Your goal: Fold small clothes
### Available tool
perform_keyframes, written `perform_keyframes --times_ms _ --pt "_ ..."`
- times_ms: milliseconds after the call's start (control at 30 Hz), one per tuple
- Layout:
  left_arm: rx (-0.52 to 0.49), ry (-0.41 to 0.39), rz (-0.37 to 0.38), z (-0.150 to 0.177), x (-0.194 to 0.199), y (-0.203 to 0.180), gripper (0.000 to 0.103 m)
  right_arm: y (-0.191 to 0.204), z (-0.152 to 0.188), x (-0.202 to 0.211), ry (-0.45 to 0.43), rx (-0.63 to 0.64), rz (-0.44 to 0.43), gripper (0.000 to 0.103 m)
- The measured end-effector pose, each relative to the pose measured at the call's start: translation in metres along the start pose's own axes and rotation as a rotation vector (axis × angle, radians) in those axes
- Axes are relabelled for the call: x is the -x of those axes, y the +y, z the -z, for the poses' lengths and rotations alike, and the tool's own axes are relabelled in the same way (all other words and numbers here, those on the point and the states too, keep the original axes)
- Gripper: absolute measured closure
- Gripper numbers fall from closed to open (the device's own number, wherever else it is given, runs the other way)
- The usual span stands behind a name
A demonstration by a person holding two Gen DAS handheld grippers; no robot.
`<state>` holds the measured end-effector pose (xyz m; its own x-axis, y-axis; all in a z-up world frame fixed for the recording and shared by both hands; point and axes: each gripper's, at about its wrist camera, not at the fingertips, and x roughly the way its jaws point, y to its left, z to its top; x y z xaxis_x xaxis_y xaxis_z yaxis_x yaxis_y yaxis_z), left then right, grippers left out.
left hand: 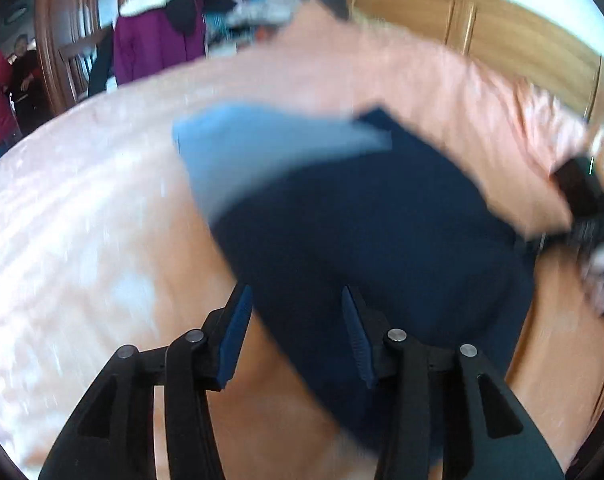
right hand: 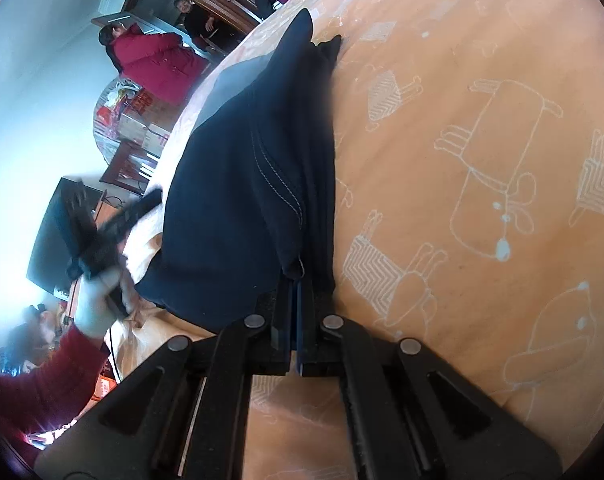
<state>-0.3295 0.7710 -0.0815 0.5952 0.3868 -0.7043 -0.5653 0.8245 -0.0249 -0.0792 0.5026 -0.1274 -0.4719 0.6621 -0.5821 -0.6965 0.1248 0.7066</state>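
Note:
A small navy garment [left hand: 373,224] with a pale blue inner side [left hand: 238,148] lies on an orange bed sheet [left hand: 82,240]; the left wrist view is blurred. My left gripper [left hand: 296,296] is open, with its blue pads just over the garment's near edge and gripping nothing. In the right wrist view the navy garment [right hand: 238,184] is lifted off the sheet, showing white stitching. My right gripper [right hand: 298,280] is shut on its near edge. Beyond the cloth, a hand in a red sleeve holds the left gripper [right hand: 90,236].
The orange sheet with white animal drawings [right hand: 481,160] stretches to the right. A purple coat [left hand: 154,40] hangs on a chair beyond the bed, by a wooden headboard [left hand: 513,36]. A person in a red coat [right hand: 158,60] stands in the background with another person [right hand: 198,20].

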Motion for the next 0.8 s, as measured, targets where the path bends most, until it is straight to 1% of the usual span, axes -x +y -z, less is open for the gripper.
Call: perform_keyframes --times_ms 33,67,100,133,167,200,233,300,367,400,433,467,500,533,567,600,667,700,733,767,800 --pt "-0.009 -0.019 -0.008 -0.009 -0.004 0.004 0.054 0.0 0.001 0.0 0.0 0.0 0.0 0.103" --pt "-0.022 -0.013 -0.018 -0.014 -0.015 0.009 0.054 0.001 0.001 0.001 0.0 -0.001 -0.001 0.103" --pt "-0.038 0.033 -0.032 -0.015 -0.035 0.015 0.046 0.001 0.001 0.001 -0.001 -0.001 -0.003 0.103" --pt "-0.043 0.107 -0.034 -0.009 -0.061 0.024 0.033 0.001 0.001 0.001 -0.001 -0.001 -0.003 0.103" --pt "-0.008 0.129 0.0 -0.006 -0.073 0.033 0.03 0.001 0.002 0.001 -0.001 -0.002 -0.006 0.103" --pt "0.032 0.128 0.043 -0.01 -0.077 0.042 0.029 0.001 0.002 0.002 -0.002 -0.003 -0.008 0.103" --pt "0.042 0.115 0.07 -0.015 -0.07 0.05 0.035 0.0 0.002 0.002 -0.003 -0.005 -0.013 0.103" --pt "0.058 0.059 0.072 -0.028 -0.057 0.06 0.048 -0.002 0.003 0.001 -0.005 -0.008 -0.024 0.103" --pt "0.097 -0.017 0.076 -0.047 -0.047 0.074 0.049 -0.003 0.004 0.002 -0.007 -0.009 -0.028 0.103" --pt "0.091 -0.026 0.064 -0.054 -0.05 0.073 0.048 -0.003 0.004 0.002 -0.007 -0.009 -0.027 0.103" --pt "0.064 -0.004 0.034 -0.06 -0.063 0.075 0.047 -0.003 0.004 0.002 -0.007 -0.009 -0.027 0.103" --pt "0.04 0.037 -0.005 -0.062 -0.079 0.074 0.043 -0.003 0.004 0.003 -0.008 -0.009 -0.028 0.103" --pt "0.024 0.089 -0.039 -0.062 -0.097 0.073 0.024 -0.003 0.005 0.003 -0.008 -0.009 -0.029 0.103" --pt "0.058 0.131 -0.037 -0.06 -0.117 0.079 0.011 -0.003 0.005 0.004 -0.008 -0.01 -0.028 0.103" --pt "0.105 0.144 -0.021 -0.061 -0.123 0.086 0.008 -0.002 0.006 0.005 -0.007 -0.008 -0.026 0.103" --pt "0.129 0.15 -0.011 -0.063 -0.124 0.09 0.008 -0.001 0.006 0.006 -0.003 -0.006 -0.023 0.103" --pt "0.116 0.136 -0.005 -0.071 -0.11 0.082 0.027 0.01 0.003 0.01 0.006 0.013 0.012 0.103" --pt "0.098 0.117 0.002 -0.075 -0.097 0.077 0.043 0.019 0.0 0.013 0.012 0.044 0.04 0.098" --pt "0.086 0.1 -0.002 -0.07 -0.085 0.073 0.048 0.033 -0.002 0.019 0.018 0.1 0.089 0.091" --pt "0.081 0.084 0.002 -0.068 -0.075 0.07 0.048 0.048 -0.004 0.028 0.013 0.155 0.121 0.087" --pt "0.088 0.06 0.029 -0.064 -0.06 0.068 0.048 0.061 -0.008 0.038 -0.004 0.19 0.132 0.08"
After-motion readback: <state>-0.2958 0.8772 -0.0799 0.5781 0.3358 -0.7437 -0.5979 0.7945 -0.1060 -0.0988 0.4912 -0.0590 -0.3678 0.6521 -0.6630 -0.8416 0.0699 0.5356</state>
